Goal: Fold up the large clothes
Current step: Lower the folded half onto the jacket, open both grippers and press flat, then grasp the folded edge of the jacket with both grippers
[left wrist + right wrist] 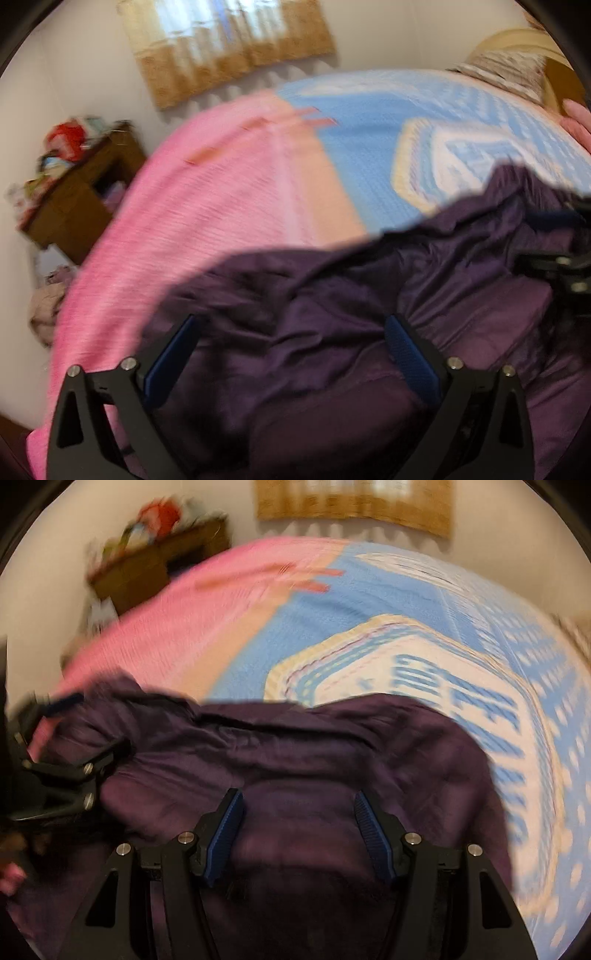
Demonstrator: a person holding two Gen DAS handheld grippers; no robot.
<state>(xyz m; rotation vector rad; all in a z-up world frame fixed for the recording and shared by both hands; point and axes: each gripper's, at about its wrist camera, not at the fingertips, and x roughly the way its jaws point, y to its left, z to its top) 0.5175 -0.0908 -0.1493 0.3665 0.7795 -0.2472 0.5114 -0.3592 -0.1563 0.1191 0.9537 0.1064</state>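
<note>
A dark purple garment lies crumpled on the near part of the bed, and the right wrist view shows it spread across the foreground. My left gripper hovers over its folds with the blue pads far apart and nothing pressed between them. My right gripper is open over the same cloth, its pads apart and touching nothing. Each gripper shows in the other's view: the right one at the far right edge, the left one at the far left. Both views are blurred.
The bed carries a pink blanket and a blue and white patterned blanket. A cluttered wooden nightstand stands beyond the pink side, by the wall. A striped pillow lies at the head. A hand shows at the right edge.
</note>
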